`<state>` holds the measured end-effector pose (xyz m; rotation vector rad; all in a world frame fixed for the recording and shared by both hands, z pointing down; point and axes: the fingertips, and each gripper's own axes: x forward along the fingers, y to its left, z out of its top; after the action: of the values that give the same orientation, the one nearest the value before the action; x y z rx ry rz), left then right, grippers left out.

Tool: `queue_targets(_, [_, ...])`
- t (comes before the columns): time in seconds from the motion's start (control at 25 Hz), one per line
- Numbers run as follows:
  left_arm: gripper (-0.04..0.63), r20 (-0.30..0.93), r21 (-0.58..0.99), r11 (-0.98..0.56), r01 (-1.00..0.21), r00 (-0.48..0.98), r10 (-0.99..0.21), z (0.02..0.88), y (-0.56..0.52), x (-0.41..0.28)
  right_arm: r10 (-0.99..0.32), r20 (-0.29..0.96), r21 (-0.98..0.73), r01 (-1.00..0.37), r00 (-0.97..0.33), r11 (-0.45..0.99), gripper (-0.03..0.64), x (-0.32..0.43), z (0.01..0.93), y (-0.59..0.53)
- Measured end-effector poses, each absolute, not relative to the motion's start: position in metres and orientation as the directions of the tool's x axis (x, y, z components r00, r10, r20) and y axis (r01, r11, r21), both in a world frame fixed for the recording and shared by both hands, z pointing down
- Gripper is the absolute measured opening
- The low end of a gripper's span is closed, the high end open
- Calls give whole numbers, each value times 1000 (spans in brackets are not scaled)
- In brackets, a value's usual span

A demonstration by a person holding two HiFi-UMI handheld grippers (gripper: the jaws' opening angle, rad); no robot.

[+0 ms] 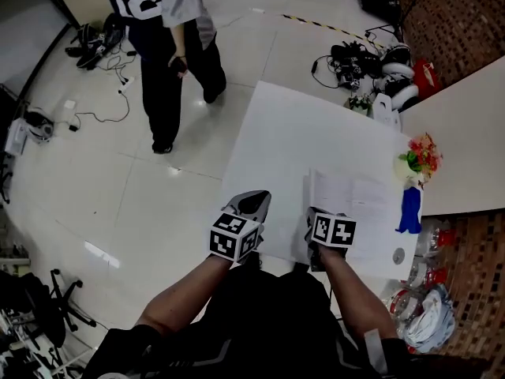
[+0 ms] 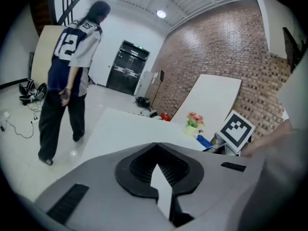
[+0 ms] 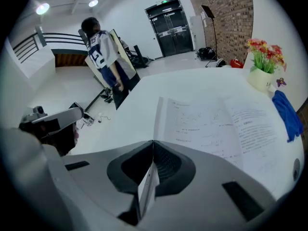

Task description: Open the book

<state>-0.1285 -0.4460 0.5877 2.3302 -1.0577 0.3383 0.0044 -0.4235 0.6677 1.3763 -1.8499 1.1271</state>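
The book (image 1: 351,198) lies open and flat on the white table (image 1: 300,133), its printed pages facing up; in the right gripper view the book (image 3: 216,126) spreads just ahead and to the right of the jaws. My right gripper (image 1: 315,213) (image 3: 153,142) is shut and empty, at the book's near left corner. Over the table's near left edge my left gripper (image 1: 254,200) (image 2: 155,144) is held shut and empty, apart from the book.
A pot of flowers (image 1: 418,158) and a blue cloth (image 1: 409,212) sit at the table's right edge, with a small round disc (image 1: 398,255) nearer. A person (image 1: 170,46) walks on the floor beyond the table. Cables and gear (image 1: 371,61) lie at the far end.
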Motion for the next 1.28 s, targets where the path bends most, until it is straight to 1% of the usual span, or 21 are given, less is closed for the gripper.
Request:
queue_targets(0.24, [-5,463,380,-523,-763,646,-607,600,-442,-144,-430,853,-283,-954,-297,96,5,-8,703,-428])
queue_targets(0.48, [-5,473,379,-525,-762,647,-598,603,-439,-146,-406,864,-275,-955,-297,113,6,-19,720,-423])
queue_targets(0.76, [-5,493,376,-541,-752,657,-571,609,-433,-135,-441,823,-337,-932,-359,129,6,-21,717,-422])
queue_targets(0.88, [-5,490,376,-549,-746,663,-566,606,-430,-128,-453,817,-344,-932,-358,116,6,-14,714,-422])
queue_targets(1.08, [-5,472,375,-565,-735,676,-566,598,-431,-119,-525,776,-334,-934,-350,129,6,4,687,-425])
queue_targets(1.16, [-5,450,378,-570,-729,683,-575,589,-434,-115,-584,731,-313,-934,-354,174,6,9,662,-430])
queue_targets(1.28, [-5,400,378,-588,-716,699,-593,570,-440,-105,-700,622,-290,-934,-350,208,6,28,612,-437])
